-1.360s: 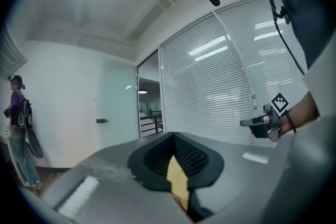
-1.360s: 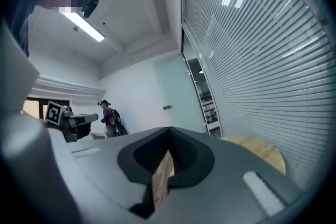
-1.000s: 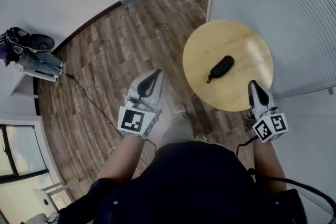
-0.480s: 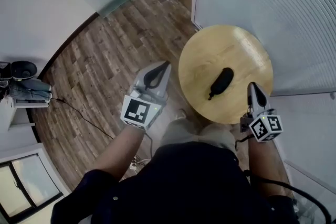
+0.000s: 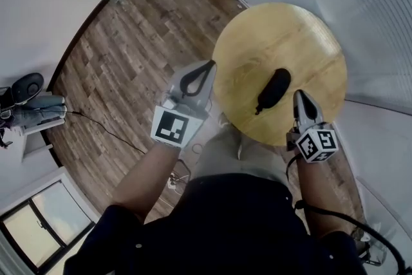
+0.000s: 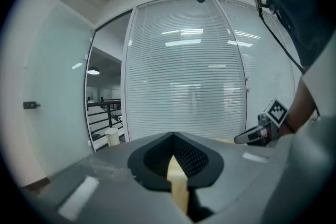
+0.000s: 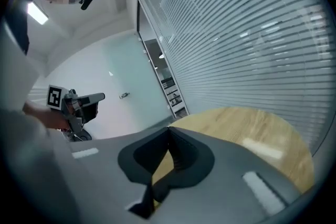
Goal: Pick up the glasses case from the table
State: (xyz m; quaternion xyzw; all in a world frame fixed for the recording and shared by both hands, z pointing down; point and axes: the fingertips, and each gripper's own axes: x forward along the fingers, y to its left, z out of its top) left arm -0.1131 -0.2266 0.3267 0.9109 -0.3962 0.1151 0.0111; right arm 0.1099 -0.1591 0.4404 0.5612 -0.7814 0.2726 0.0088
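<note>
A black, oblong glasses case (image 5: 273,88) lies near the middle of the round wooden table (image 5: 302,35). My right gripper (image 5: 298,94) is shut and empty. It points over the table's near edge, just right of the case and apart from it. My left gripper (image 5: 209,66) is shut too, with nothing in it, and hangs beside the table's left edge. In the right gripper view the shut jaws (image 7: 169,129) point across the table top (image 7: 252,128); the case is hidden there. In the left gripper view the shut jaws (image 6: 172,136) face the blinds, with the right gripper (image 6: 257,134) at the right.
A glass wall with blinds (image 5: 360,3) runs close behind and to the right of the table. Wooden floor (image 5: 129,55) spreads to the left, with a cable (image 5: 103,129) and dark equipment (image 5: 29,96) at the far left. The person's legs stand at the table's near edge.
Both grippers have moved forward and down. The right one now reaches over the table's near edge beside the case; the left one has come up to the table's left edge.
</note>
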